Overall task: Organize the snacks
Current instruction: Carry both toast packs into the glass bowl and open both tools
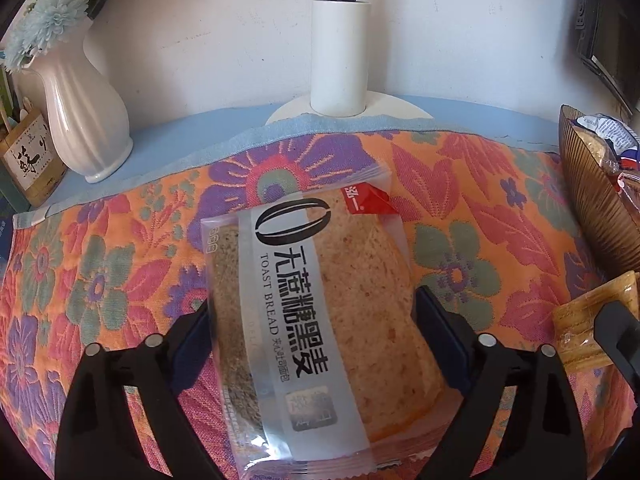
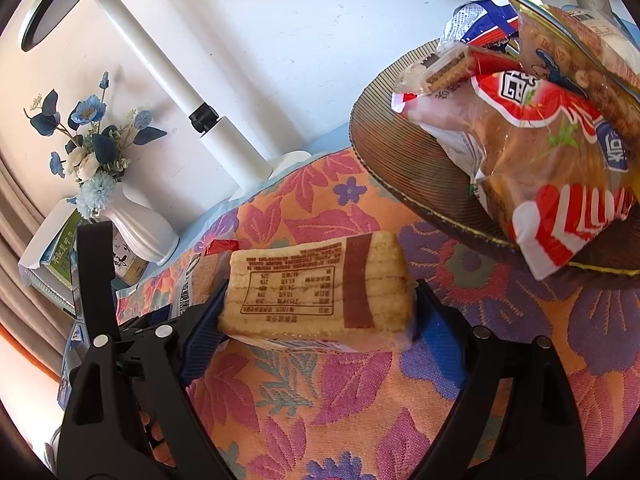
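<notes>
My left gripper [image 1: 312, 316] is shut on a clear packet of toast bread [image 1: 316, 304] with a grey label, held over the flowered cloth. My right gripper [image 2: 318, 300] is shut on a packet of layered cake [image 2: 316, 292], label side up, a little above the cloth; that packet also shows at the right edge of the left wrist view [image 1: 588, 320]. A brown ribbed plate [image 2: 400, 152] at the upper right holds several snack packets, a red-and-white bread bag [image 2: 552, 168] on top. The plate's rim also shows in the left wrist view [image 1: 592, 200].
A white vase [image 1: 80, 112] with blue flowers stands at the back left, beside a small box [image 1: 32, 156]. A white lamp post [image 1: 340, 56] on a round base stands at the back against the wall. The flowered cloth [image 1: 120, 280] covers the table.
</notes>
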A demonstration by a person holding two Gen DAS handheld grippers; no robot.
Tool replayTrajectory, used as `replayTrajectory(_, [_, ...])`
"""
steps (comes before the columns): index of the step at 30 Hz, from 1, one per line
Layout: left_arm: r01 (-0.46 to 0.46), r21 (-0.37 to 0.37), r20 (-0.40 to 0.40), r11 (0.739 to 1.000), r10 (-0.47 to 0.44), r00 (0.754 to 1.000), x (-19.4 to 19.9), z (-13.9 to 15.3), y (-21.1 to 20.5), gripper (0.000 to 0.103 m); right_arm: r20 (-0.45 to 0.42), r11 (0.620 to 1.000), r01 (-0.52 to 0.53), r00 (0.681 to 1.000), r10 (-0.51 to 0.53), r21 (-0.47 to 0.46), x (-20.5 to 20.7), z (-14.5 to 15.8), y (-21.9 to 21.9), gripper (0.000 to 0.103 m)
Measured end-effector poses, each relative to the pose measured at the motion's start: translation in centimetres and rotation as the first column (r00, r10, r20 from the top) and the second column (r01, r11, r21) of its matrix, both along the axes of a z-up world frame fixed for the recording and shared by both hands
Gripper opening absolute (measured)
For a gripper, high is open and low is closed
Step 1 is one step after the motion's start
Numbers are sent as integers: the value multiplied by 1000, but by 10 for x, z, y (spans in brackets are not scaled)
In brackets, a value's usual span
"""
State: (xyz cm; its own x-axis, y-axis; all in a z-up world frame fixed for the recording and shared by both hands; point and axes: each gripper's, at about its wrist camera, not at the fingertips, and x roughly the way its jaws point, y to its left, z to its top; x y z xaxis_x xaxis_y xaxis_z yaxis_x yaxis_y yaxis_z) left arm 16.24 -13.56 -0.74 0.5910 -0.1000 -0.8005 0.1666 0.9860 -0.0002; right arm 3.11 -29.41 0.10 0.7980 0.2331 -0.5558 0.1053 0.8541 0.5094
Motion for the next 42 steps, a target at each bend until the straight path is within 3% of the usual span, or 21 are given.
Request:
replayTrajectory(4, [7, -12, 26, 1000, -7, 1000, -7, 6, 5, 73, 21, 1000, -14, 1000, 14, -18, 0, 3, 5, 88])
replayTrajectory(10, [-33, -86, 36, 996, 37, 999, -10, 14, 26, 71, 63, 999, -27, 998, 29, -26, -3, 8, 7, 88])
replayTrajectory(15, [-58, -156, 54, 986, 67, 996, -15, 21, 45, 71, 164, 998, -36, 986, 43, -47, -18, 21, 10, 88])
replayTrajectory(18, [-38, -126, 102, 991, 51, 993, -23, 37, 46, 71, 211, 997, -42, 976, 53, -59, -26, 38, 9, 88])
replayTrajectory(22, [24, -143, 142, 989, -4, 990, -26, 75, 34, 71, 267, 999, -36, 963, 45, -38, -31, 74, -8, 88])
replayTrajectory(27, [149, -199, 187, 969, -111, 976, -20, 132, -2, 71, 303, 995, 17, 953, 14, -100, -32, 122, -42, 88])
replayTrajectory(32, [275, -249, 218, 928, -223, 950, -9, 172, -71, 71, 292, 989, 112, 953, -79, -99, -33, 147, -97, 88])
replayTrajectory(38, [384, -319, 164, 866, -349, 923, 0, 171, -148, 72, 236, 971, 215, 954, -187, -102, -38, 145, -153, 88])
replayTrajectory(41, [403, -278, 82, 872, -397, 914, 6, 151, -178, 75, 132, 970, 221, 970, -206, -104, -33, 125, -176, 90])
replayTrajectory(42, [394, -268, 59, 879, -393, 918, 8, 145, -183, 84, 79, 969, 219, 974, -211, -112, -28, 116, -182, 91])
